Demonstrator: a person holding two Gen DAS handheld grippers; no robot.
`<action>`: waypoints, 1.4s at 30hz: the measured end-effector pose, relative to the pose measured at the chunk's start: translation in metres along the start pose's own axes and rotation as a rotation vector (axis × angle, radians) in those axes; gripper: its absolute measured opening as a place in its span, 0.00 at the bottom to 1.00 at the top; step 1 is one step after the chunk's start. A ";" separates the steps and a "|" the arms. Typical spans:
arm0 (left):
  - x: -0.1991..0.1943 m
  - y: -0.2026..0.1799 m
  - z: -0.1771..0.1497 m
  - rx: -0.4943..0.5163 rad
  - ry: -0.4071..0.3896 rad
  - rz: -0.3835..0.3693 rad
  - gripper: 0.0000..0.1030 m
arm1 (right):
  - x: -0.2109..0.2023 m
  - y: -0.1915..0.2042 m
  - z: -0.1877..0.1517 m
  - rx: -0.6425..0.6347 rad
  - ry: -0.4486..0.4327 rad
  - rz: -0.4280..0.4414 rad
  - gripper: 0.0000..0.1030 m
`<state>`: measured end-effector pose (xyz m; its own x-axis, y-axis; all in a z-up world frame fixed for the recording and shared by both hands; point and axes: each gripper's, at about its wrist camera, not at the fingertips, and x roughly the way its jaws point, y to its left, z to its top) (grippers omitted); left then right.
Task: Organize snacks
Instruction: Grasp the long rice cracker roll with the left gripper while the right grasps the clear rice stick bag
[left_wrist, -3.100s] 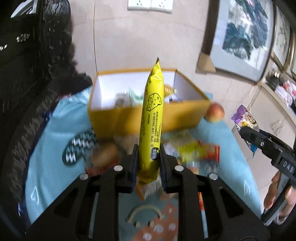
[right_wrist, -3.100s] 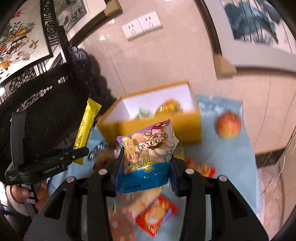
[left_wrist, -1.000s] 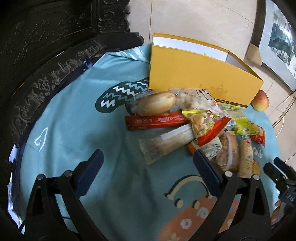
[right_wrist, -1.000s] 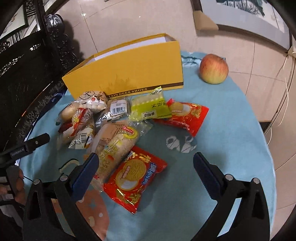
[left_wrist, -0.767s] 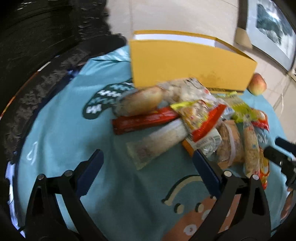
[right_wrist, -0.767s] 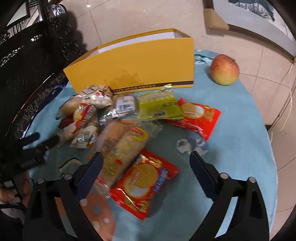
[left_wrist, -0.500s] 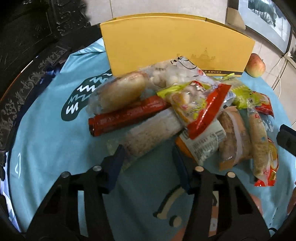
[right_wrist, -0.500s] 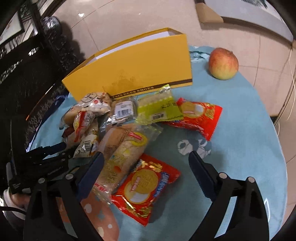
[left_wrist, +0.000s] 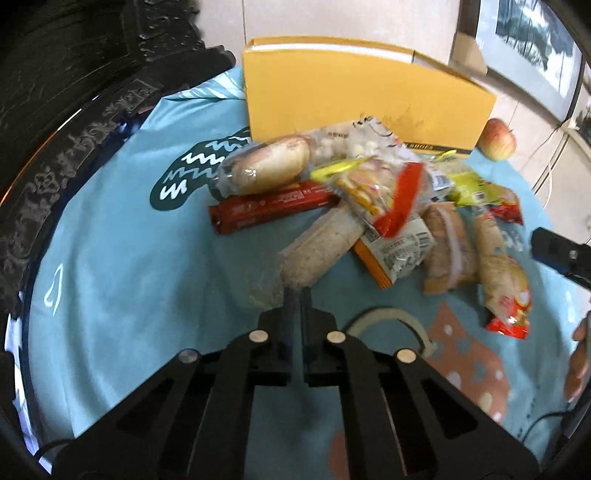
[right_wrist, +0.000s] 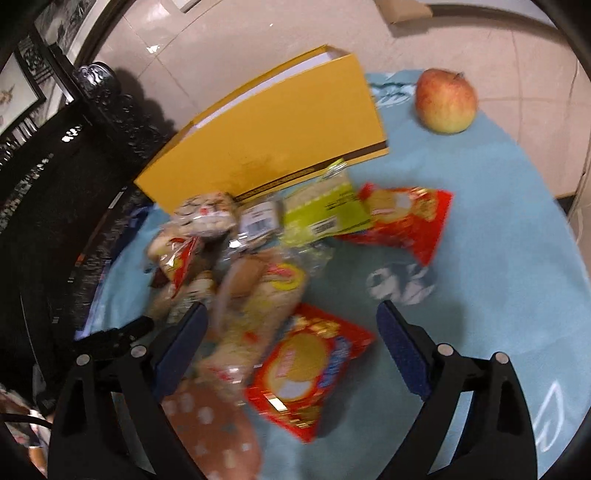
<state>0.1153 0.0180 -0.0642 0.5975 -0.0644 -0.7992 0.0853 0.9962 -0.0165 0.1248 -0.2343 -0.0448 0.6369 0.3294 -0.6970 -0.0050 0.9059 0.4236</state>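
A pile of wrapped snacks lies on the teal cloth in front of a yellow box (left_wrist: 362, 96), which also shows in the right wrist view (right_wrist: 273, 140). My left gripper (left_wrist: 295, 295) is shut on the clear wrapper end of a pale grain bar (left_wrist: 317, 251) at the pile's near edge. A red bar (left_wrist: 273, 212) and a bun pack (left_wrist: 266, 166) lie behind it. My right gripper (right_wrist: 291, 339) is open and straddles a long bread pack (right_wrist: 258, 299) and a red cookie pack (right_wrist: 306, 365).
An apple (right_wrist: 445, 99) sits on the cloth right of the box. A red snack bag (right_wrist: 402, 221) and a green pack (right_wrist: 325, 210) lie near the box. Dark carved furniture (left_wrist: 66, 92) borders the table's left side.
Both grippers released their earlier snacks and came down to the pile. The left jaws closed onto the grain bar's wrapper. The right gripper moved closer over the bread and cookie packs.
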 end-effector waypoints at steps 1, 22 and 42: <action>-0.004 0.000 -0.002 -0.002 -0.003 -0.005 0.02 | 0.003 0.007 -0.001 -0.022 0.015 -0.003 0.91; -0.002 -0.032 -0.002 0.138 -0.029 0.016 0.40 | 0.045 0.028 0.000 -0.204 0.109 -0.023 0.30; 0.002 -0.026 0.002 0.104 -0.037 0.024 0.24 | 0.020 0.049 -0.008 -0.345 0.052 -0.054 0.27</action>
<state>0.1160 -0.0080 -0.0645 0.6295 -0.0442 -0.7758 0.1514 0.9862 0.0666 0.1310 -0.1811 -0.0426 0.6036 0.2837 -0.7451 -0.2378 0.9561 0.1713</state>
